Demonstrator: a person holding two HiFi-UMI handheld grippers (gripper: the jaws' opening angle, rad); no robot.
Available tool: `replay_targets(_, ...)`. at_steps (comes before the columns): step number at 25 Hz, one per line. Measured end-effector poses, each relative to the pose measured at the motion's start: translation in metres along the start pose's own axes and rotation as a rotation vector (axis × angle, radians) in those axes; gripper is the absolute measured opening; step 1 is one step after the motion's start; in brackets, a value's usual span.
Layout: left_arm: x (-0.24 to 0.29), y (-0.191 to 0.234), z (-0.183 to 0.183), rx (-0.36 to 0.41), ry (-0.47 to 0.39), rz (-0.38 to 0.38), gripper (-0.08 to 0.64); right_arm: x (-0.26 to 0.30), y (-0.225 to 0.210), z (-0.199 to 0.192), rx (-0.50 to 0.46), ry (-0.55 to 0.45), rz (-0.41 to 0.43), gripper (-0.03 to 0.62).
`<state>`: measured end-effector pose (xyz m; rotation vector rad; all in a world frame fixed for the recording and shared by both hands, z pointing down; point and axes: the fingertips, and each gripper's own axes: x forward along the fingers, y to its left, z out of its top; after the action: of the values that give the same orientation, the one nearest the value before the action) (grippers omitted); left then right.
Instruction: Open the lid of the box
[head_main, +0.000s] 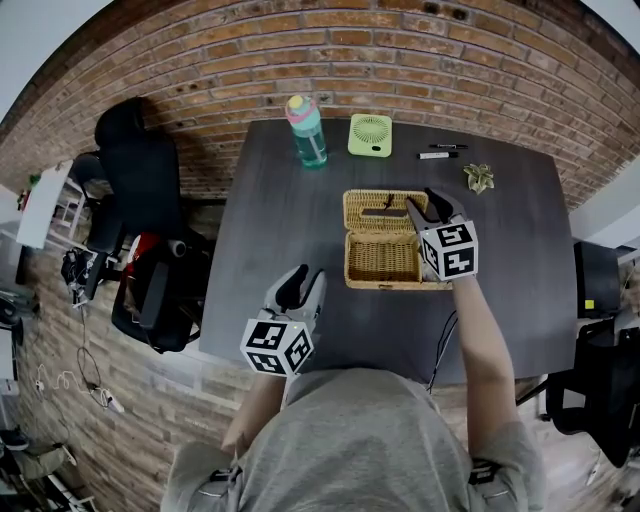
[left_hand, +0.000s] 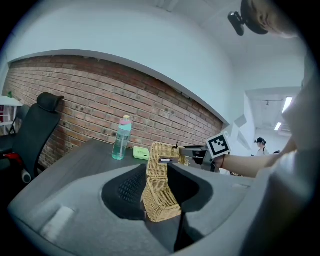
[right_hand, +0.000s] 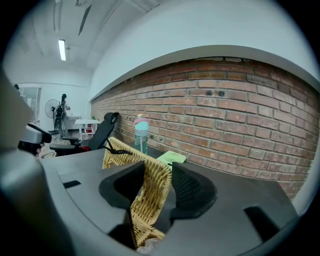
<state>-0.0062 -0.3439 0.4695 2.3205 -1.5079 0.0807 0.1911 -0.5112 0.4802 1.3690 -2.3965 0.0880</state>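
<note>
A wicker box (head_main: 381, 258) sits on the dark table (head_main: 290, 220) with its lid (head_main: 378, 208) swung up and back on the far side; a dark strap shows on the lid. My right gripper (head_main: 428, 212) is at the lid's right edge. In the right gripper view the lid (right_hand: 150, 195) stands between the wide-spread jaws, nearer the right one, and I see no squeeze. My left gripper (head_main: 302, 288) hovers open near the table's front edge, short of the box (left_hand: 161, 200), with nothing in it.
A teal bottle (head_main: 307, 132), a small green fan (head_main: 370, 135), two marker pens (head_main: 437, 154) and a small green plant (head_main: 479, 177) stand along the table's far side by the brick wall. A black office chair (head_main: 150, 230) is left of the table.
</note>
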Motion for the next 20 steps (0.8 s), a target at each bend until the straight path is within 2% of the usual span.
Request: replay_targets(20,0.012,0.007,-0.006,-0.011,0.026,0.005,0.134,0.058,-0.025,-0.023,0.153,0.099,0.051,0.175)
